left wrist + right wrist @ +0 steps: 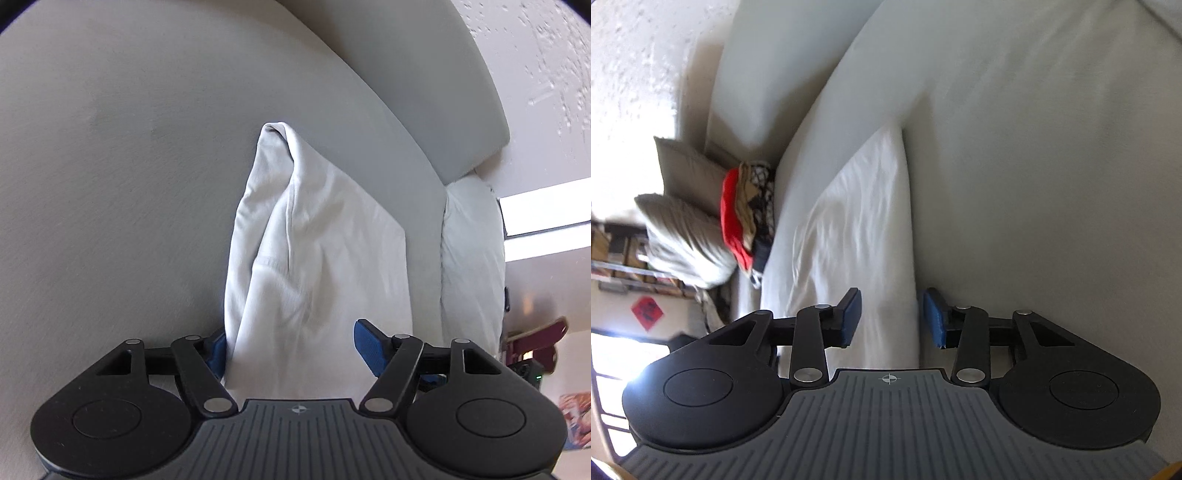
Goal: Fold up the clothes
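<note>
White shirt [314,236] lies between both grippers' parted jaws on a grey sofa [110,147]; only the right view shows stacked clothes [746,214] beside cushions [683,236].

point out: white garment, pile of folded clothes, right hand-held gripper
white garment [317,236]: left wrist view, creased middle.
pile of folded clothes [748,214]: right wrist view, red and tan layers.
right hand-held gripper [892,319]: right wrist view, midway between fingertips.

grey sofa [110,147], textured white wall [546,74], bright window [546,210]
</note>
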